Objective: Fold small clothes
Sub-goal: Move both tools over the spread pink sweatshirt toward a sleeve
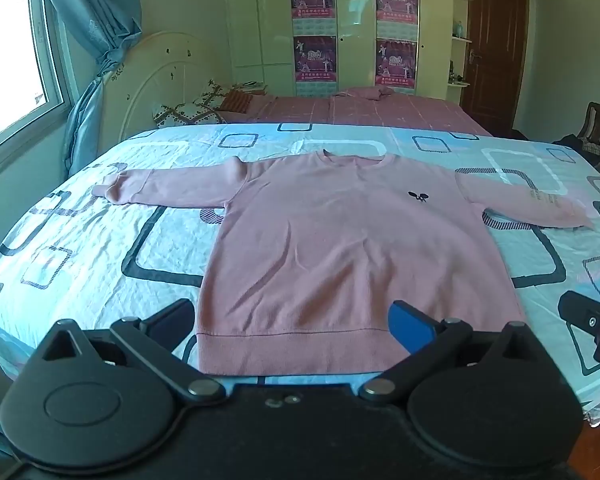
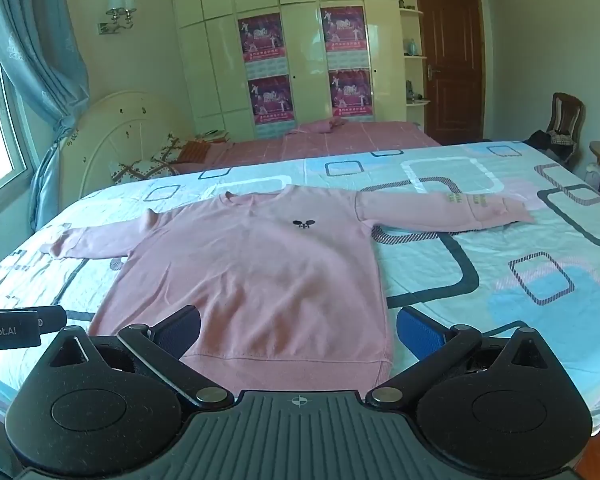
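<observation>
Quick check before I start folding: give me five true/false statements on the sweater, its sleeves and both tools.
1. The sweater lies flat on the bed, front up. True.
2. Both sleeves are folded across the chest. False: both lie spread outward.
3. The left tool grips the hem. False: it is open, holding nothing.
4. The right tool is open. True.
5. The neck opening is nearest the tools. False: the hem is nearest; the neck is on the far side.
</observation>
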`<state>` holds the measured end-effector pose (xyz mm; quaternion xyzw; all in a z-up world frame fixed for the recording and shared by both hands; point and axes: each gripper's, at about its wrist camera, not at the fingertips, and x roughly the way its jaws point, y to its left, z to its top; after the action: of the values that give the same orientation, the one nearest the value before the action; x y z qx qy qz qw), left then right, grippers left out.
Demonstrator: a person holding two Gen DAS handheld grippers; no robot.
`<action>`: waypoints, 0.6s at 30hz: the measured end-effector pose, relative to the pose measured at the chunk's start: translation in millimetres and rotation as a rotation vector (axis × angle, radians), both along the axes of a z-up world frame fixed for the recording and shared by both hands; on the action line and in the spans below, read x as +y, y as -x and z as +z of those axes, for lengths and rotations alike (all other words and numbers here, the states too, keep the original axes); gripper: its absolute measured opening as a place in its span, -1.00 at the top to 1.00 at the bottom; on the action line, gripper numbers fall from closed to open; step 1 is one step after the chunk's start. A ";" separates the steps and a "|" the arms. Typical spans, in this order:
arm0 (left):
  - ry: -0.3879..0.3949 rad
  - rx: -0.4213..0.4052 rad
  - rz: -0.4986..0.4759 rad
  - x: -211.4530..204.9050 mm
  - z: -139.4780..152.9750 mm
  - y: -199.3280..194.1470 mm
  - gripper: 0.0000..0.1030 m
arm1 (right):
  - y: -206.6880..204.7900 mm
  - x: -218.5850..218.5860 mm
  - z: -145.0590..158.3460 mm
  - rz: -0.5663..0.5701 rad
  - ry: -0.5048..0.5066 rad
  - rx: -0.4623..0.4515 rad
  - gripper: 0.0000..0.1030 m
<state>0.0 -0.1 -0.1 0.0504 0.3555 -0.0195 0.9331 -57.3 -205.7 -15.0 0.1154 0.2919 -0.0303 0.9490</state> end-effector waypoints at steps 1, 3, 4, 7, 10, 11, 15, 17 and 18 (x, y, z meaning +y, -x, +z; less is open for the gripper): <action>0.000 0.001 -0.001 -0.1 -0.2 0.0 -0.99 | -0.1 -0.1 -0.1 0.001 0.000 0.000 -1.00; -0.002 0.000 0.001 -0.2 -0.5 0.2 -0.99 | -0.1 -1.3 -1.2 0.004 -0.001 0.000 -1.00; -0.004 0.000 0.002 -0.1 -0.6 0.4 -0.99 | -0.3 -1.4 -1.3 0.004 -0.001 0.001 -1.00; -0.004 -0.001 0.003 -1.7 -0.8 2.3 -0.99 | -0.3 -2.1 -1.3 0.006 0.000 0.001 -1.00; -0.002 0.001 0.005 -2.8 -1.5 0.6 -0.99 | -0.9 -2.9 -1.4 0.005 0.000 0.000 -1.00; -0.010 -0.001 0.003 -0.4 -1.3 3.2 -0.99 | -1.3 -3.5 -1.6 0.004 -0.002 0.001 -1.00; -0.009 0.001 0.001 -1.2 -1.2 3.7 -0.99 | -2.4 -4.9 -1.7 0.002 -0.002 0.001 -1.00; -0.011 0.000 0.001 -2.2 -0.8 4.3 -0.99 | -2.8 -6.2 -1.9 0.001 -0.004 0.000 -1.00; -0.001 -0.001 0.005 -0.1 -1.6 -1.7 -0.99 | -3.2 -7.1 -1.9 0.000 -0.005 0.001 -1.00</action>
<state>1.7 -0.2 -1.6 0.0500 0.3551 -0.0170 0.9333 -54.1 -212.8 -16.9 0.1177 0.2923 -0.0296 0.9486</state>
